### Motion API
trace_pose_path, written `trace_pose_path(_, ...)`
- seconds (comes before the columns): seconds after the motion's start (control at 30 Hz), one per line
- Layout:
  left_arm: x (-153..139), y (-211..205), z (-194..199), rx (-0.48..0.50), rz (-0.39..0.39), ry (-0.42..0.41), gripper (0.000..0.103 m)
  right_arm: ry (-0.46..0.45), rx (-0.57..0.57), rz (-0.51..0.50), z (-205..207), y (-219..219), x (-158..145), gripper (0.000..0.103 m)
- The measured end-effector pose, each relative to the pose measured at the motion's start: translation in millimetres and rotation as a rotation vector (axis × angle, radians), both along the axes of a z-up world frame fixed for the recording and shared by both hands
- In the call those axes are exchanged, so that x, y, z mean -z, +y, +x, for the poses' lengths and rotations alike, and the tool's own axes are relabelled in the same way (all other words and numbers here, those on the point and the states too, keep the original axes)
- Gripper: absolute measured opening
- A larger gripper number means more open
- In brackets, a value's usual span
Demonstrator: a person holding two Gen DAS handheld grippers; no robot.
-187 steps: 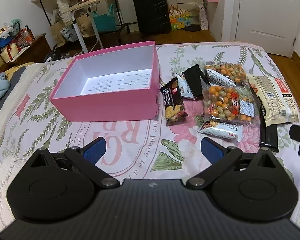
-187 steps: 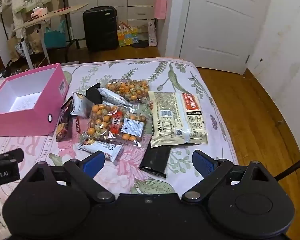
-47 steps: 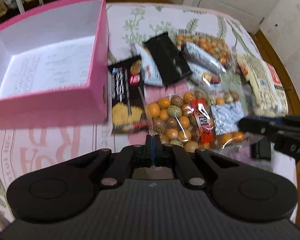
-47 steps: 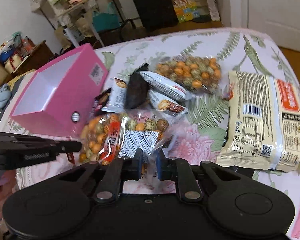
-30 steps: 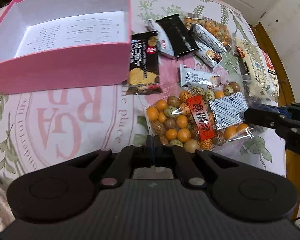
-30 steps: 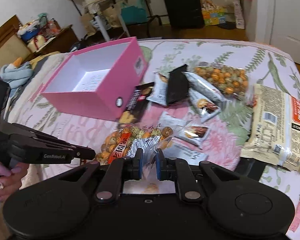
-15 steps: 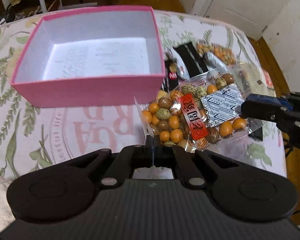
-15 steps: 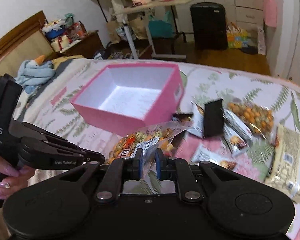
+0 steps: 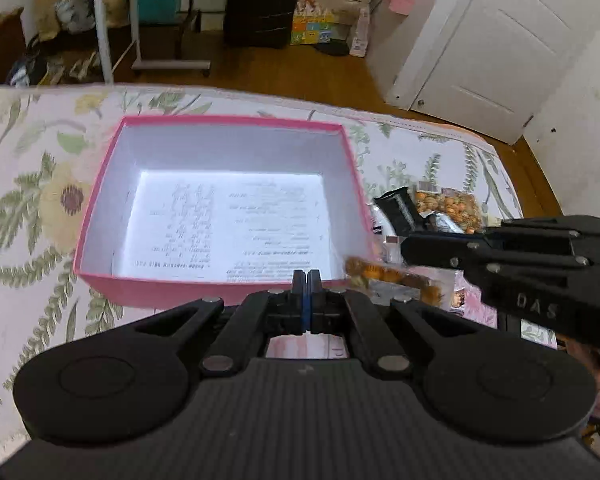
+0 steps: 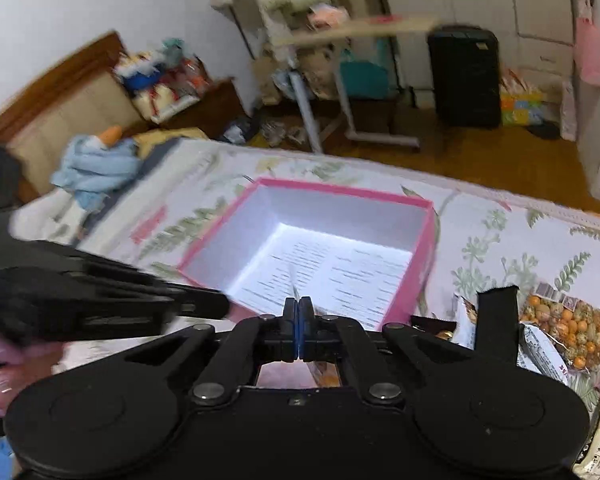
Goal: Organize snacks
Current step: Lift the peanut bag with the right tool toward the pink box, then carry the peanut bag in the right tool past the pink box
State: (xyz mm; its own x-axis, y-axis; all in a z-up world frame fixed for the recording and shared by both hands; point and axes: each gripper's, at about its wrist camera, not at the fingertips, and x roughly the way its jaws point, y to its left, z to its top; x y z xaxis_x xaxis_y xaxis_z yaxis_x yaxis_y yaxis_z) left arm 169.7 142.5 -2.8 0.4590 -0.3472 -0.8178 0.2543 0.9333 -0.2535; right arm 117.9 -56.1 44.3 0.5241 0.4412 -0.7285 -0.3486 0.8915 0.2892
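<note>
The open pink box (image 9: 228,120) with a white inside lies on the floral bedspread, straight ahead in both views (image 10: 340,190). A clear bag of orange and green coated nuts (image 9: 392,276) hangs edge-on and blurred just off the box's near right corner. My left gripper (image 9: 306,278) is shut, apparently on the bag's clear corner, though the film barely shows there. My right gripper (image 10: 298,310) is shut on the bag's other edge. A sliver of film sticks up between its pads, and the nuts (image 10: 324,378) show below them. Each gripper appears in the other's view (image 9: 406,246) (image 10: 220,306).
Right of the box lie more snacks: a second bag of nuts (image 9: 448,206) (image 10: 568,320), a black packet (image 9: 396,204) (image 10: 496,320) and small wrapped bars. Beyond the bed are a black suitcase (image 9: 264,0), a rolling table (image 10: 356,28) and a white door (image 9: 480,48). A blue cloth (image 10: 96,168) lies at the far left.
Both grippers have lifted the bag of nuts off the bed and carried it left to the pink box's near edge. The box now fills the middle of both views.
</note>
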Motion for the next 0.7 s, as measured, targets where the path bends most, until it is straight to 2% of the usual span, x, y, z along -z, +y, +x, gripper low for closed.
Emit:
trace_pose_path(0.1,18.6,6.5,2.5,-0.01,-0.032,0.031,0.0,0.033,-0.011,0.001,5.8,2.3,3.3,0.002)
trace_pose_path(0.27,39.0,12.9,0.4,-0.02,-0.065,0.061,0.0,0.045,-0.061,-0.013,2.7,16.6,-9.6,0.002)
trace_pose_path(0.37,36.1,20.5,-3.6,-0.016,-0.1,0.068,0.0,0.036,-0.102,0.011,2.1,29.3,-27.4,0.002)
trace_pose_path(0.53,12.7,37.9,-7.7,-0.032,-0.105,-0.009,0.003,-0.079,-0.155,0.02,6.6,55.1,-73.8,0.002)
trace_pose_path(0.63,13.5,46.7,-8.2,-0.051,-0.081,-0.023,0.003,-0.072,-0.165,-0.016,11.3,61.3,-64.8,0.002)
trace_pose_path(0.7,23.7,51.6,-8.3,-0.062,-0.058,-0.005,0.003,0.001,-0.145,0.008,12.0,51.9,-41.7,0.003)
